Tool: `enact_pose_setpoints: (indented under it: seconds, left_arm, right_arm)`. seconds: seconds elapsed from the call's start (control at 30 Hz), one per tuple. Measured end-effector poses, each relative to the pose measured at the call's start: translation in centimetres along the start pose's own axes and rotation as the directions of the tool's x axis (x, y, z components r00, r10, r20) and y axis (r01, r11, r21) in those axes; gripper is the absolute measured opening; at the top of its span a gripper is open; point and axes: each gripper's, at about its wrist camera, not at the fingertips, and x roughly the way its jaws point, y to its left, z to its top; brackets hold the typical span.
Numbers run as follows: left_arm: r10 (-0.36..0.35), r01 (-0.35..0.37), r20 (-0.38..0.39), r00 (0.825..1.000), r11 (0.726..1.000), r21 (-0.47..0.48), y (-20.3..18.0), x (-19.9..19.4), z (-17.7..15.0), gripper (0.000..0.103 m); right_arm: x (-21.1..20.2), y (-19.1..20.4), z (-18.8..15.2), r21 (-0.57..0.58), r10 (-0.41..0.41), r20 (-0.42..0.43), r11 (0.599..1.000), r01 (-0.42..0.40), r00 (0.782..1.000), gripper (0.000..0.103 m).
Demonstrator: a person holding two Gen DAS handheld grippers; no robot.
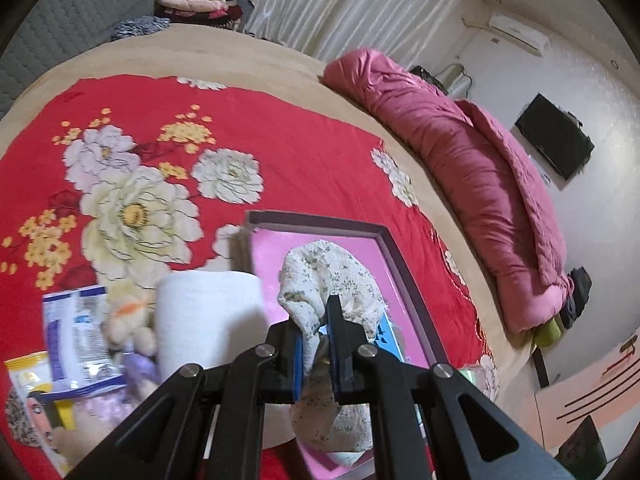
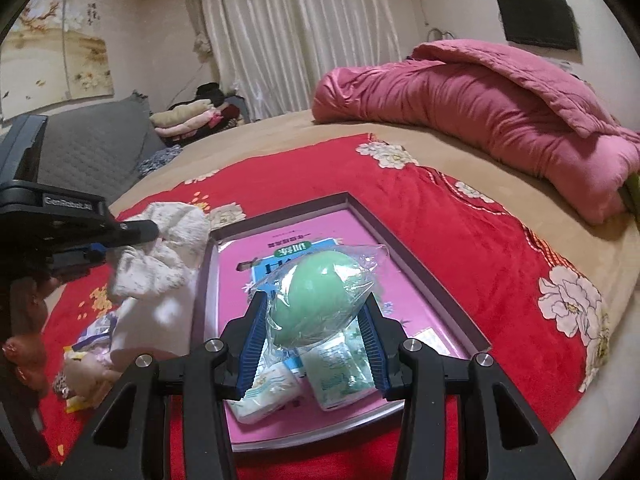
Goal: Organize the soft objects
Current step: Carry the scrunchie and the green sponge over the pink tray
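Now carrying two soft things toward tray (image 2: 424, 264) on red bedspread (image 1: 280, 136). Left gripper (image 1: 318, 354): jaws shut tight on floral cloth (image 1: 332, 280), bunched upright, hanging above tray's left part. Right gripper (image 2: 316, 336): jaws part-open, clamped on bagged green sponge (image 2: 320, 296), long axis pointing away, directly above tray's near end and two packets (image 2: 308, 384) lying there. Right nearer to setting down. Beyond: pink quilt (image 2: 480, 100), curtains (image 2: 296, 32), wall TV (image 2: 536, 20).

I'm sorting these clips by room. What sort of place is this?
Most likely a home bedroom: a bed with a rolled pink quilt, curtains, and folded clothes stacked nearby.
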Motion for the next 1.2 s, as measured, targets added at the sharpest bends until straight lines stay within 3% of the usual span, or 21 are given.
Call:
enact_pose_setpoints:
  seconds: [0.47,0.7,0.97,1.2]
  left_arm:
    - [0.062,-0.052,-0.102,0.993,0.994,0.1,-2.8,5.9,-1.7,0.01]
    - [0.082,-0.07,-0.123,0.989,0.993,0.095,-2.4,7.2,-1.7,0.01]
    - [0.146,-0.123,-0.136,0.98,0.979,0.161,-2.9,8.6,-2.7,0.01]
    - [0.161,-0.124,-0.163,0.973,0.968,0.218,-3.6,9.2,-3.4,0.01]
  right_arm:
    - [-0.1,-1.6,0.2,0.048,-0.049,0.012,0.998,0.048,0.999,0.046]
    - [0.5,-2.0,0.2,0.068,-0.071,-0.015,0.995,0.072,0.997,0.046]
    - [2.6,-3.7,-0.2,0.134,-0.073,-0.102,0.987,0.087,0.992,0.046]
    - [2.6,-3.7,-0.2,0.133,-0.08,-0.096,0.987,0.093,0.992,0.047]
